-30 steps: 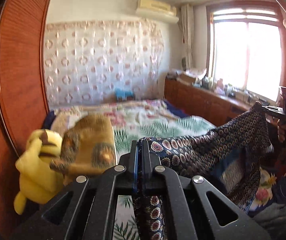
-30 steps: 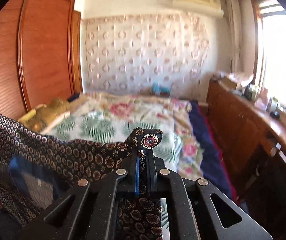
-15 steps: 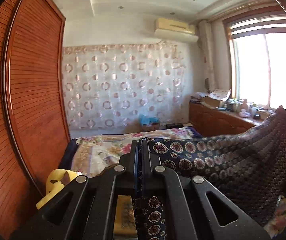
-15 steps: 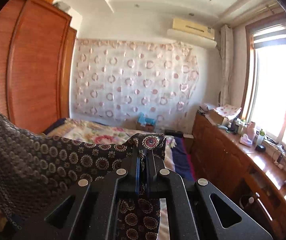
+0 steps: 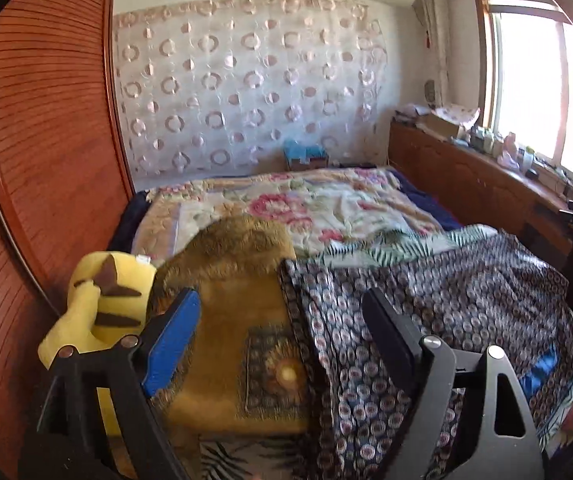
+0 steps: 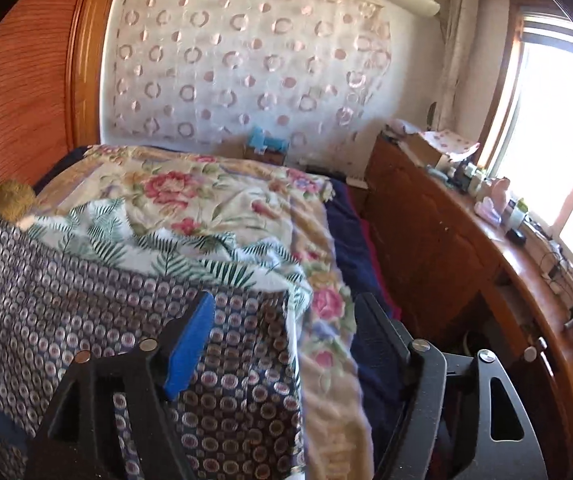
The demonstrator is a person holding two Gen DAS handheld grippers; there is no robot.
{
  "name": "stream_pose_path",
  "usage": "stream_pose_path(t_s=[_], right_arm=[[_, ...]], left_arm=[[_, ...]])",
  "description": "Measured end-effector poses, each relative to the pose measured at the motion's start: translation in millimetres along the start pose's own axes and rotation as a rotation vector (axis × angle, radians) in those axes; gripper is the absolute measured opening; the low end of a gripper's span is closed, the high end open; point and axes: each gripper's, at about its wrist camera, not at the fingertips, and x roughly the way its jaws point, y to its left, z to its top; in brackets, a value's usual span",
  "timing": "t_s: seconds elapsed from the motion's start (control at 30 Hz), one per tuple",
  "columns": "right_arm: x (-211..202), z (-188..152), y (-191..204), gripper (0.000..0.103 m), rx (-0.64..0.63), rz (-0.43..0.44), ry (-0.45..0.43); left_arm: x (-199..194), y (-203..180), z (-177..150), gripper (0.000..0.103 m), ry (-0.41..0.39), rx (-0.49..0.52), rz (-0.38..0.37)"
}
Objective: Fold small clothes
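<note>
Navy medallion-print garment (image 5: 438, 300) lay spread flat on the floral bedspread (image 5: 326, 208), released.
I saw my left gripper (image 5: 282, 320) and right gripper (image 6: 282, 320) just opening (jaws wide, nothing pinched), beside the yellow plush toy (image 5: 102, 308).

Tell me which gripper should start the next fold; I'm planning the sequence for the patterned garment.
Probably the left gripper: its open jaws, which have just been opening, frame the patterned garment's near edge. The right gripper, also just opened, straddles the garment's corner and the floral bedspread.
</note>
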Motion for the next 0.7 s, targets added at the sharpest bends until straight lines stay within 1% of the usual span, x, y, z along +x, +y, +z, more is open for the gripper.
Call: stream_pose_path(t_s=[0.07,0.1,0.17,0.2,0.27,0.4,0.5,0.6,0.63,0.7], right_arm=[[5,-10,-12,0.075,-0.004,0.032,0.024],[4,-17,-11,0.075,-0.007,0.048,0.038],[2,-23,-39,0.075,-0.004,0.082,0.063],[2,-28,-40,0.075,0.000,0.093,0.077],[-1,-38,-56,0.075,0.020,0.109,0.114],[16,-51,-75,0.075,0.065,0.093,0.173],[21,-57,-90,0.075,0.129,0.079,0.205],[39,-51,-88,0.075,0.177,0.096,0.222],[41,-51,-90,0.073,0.184,0.106,0.228],[46,-48,-94,0.050,0.197,0.121,0.243]], left_arm=[[-6,-7,-10,0.084,0.007,0.001,-0.013],[-7,-10,-17,0.084,0.015,-0.005,-0.033],[-9,-19,-26,0.084,0.029,-0.014,-0.060],[-8,-24,-30,0.084,0.039,-0.017,-0.071],[-5,-33,-40,0.084,0.068,-0.024,-0.094],[-3,-48,-66,0.084,0.113,-0.033,-0.148],[0,-58,-85,0.084,0.141,-0.021,-0.157],[12,-65,-100,0.084,0.183,-0.026,-0.178],[19,-67,-106,0.084,0.208,-0.021,-0.178],[28,-69,-114,0.084,0.239,-0.006,-0.162]])
